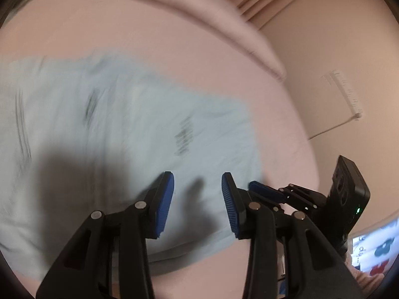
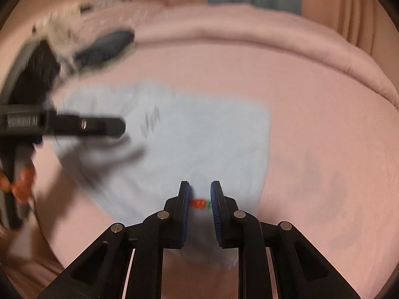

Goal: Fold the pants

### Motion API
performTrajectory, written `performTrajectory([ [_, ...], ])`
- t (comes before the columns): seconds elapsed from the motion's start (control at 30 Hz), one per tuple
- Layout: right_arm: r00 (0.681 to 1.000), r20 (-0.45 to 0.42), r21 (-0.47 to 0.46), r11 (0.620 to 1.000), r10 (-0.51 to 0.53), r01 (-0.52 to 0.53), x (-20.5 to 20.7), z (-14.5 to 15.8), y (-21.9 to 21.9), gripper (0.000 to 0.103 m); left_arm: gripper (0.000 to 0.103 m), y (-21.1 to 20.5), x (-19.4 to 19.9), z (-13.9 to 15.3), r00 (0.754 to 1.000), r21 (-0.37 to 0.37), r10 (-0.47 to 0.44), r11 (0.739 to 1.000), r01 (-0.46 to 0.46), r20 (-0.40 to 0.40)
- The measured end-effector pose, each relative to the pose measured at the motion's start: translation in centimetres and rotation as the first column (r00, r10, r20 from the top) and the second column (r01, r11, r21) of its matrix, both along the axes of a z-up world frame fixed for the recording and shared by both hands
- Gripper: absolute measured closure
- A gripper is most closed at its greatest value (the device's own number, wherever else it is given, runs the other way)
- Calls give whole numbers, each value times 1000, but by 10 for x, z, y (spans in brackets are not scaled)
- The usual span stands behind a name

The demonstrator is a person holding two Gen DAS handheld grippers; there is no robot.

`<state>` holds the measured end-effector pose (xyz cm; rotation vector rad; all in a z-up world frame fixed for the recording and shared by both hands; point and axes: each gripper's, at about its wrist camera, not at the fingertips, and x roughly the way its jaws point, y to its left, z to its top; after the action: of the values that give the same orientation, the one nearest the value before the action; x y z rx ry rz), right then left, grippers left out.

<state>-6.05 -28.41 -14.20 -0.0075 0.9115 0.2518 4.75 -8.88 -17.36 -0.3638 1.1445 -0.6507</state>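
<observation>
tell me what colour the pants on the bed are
Pale blue pants with small dark print, clearest in the right wrist view.

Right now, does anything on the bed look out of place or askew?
Nothing stands out. The light blue pants lie flat on the pink bed, both tools open above them. Motion blur hides fine wrinkles.

Pants (image 2: 189, 134) on bed (image 2: 311, 104), w/ both tongs above.

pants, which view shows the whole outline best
The right wrist view: the light blue pants lie there almost whole on the pink bedding, far and right edges clear. The left wrist view shows the pants blurrier, cut off at its left edge.
</observation>
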Motion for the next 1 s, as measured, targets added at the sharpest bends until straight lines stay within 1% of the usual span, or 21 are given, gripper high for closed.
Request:
performTrajectory([
  [0.03,1000,-1,-15,1000,6,-6,-1,-8,3,82,73,5,-3,-8,1000,-2,8,1000,-8,-5],
  [0.07,999,40,-25,1000,16,-15,-5,-10,3,82,80,10,-4,-9,1000,-8,14,1000,-14,6],
  [0.13,999,16,-46,998,39,-38,-1,-2,3,82,80,26,-8,-8,999,-28,33,999,-33,-5],
  [0.17,999,-14,-40,999,33,-34,3,4,2,82,80,32,-10,-7,999,-29,40,999,-40,-6],
  [0.2,999,-26,-16,999,28,-28,8,11,2,82,80,38,-12,-6,999,-27,41,999,-41,-2],
  [0.27,998,7,59,996,66,-67,15,25,10,82,80,44,-16,-5,999,-27,45,999,-45,2],
  [0.37,986,35,107,980,164,-167,42,40,41,82,80,36,-14,-8,998,-51,62,997,-62,-5],
  [0.4,978,30,119,971,206,-208,57,40,57,82,80,35,-18,-6,998,-55,61,997,-61,-3],
  [0.47,968,8,99,963,252,-252,76,31,81,82,80,31,-19,-4,998,-60,59,996,-59,-1],
  [0.53,956,-38,78,954,292,-289,104,22,108,82,80,35,-21,-6,998,-65,58,996,-58,-3],
  [0.6,950,-67,32,952,305,-304,114,12,121,82,80,41,-22,-6,998,-66,60,996,-61,-4],
  [0.63,948,-69,23,951,310,-309,118,12,125,82,80,44,-21,-8,998,-70,62,996,-62,-3],
  [0.67,950,-72,27,953,304,-303,126,12,130,82,80,44,-19,-9,998,-76,65,995,-65,-5],
  [0.73,954,-82,48,957,289,-286,131,15,130,82,80,51,-23,-8,998,-88,62,994,-63,-14],
  [0.77,956,-69,56,958,286,-282,129,19,127,82,80,51,-24,-6,998,-81,59,995,-60,-11],
  [0.83,965,-39,78,963,260,-256,120,28,118,82,77,51,-30,3,998,-66,56,996,-55,15],
  [0.87,966,-19,100,962,256,-253,116,31,110,82,73,53,-33,8,998,-62,59,996,-57,26],
  [0.9,967,2,116,961,253,-251,107,36,102,82,64,56,-36,12,997,-55,70,996,-67,40],
  [0.93,970,23,113,963,243,-244,94,43,93,82,58,60,-40,16,995,-38,83,996,-81,54],
  [0.97,972,34,101,966,235,-237,87,45,91,82,45,66,-44,20,992,-17,104,995,-103,72],
  [1.0,974,42,80,971,224,-226,76,47,85,82,43,75,-49,23,988,-14,129,992,-128,89],
])
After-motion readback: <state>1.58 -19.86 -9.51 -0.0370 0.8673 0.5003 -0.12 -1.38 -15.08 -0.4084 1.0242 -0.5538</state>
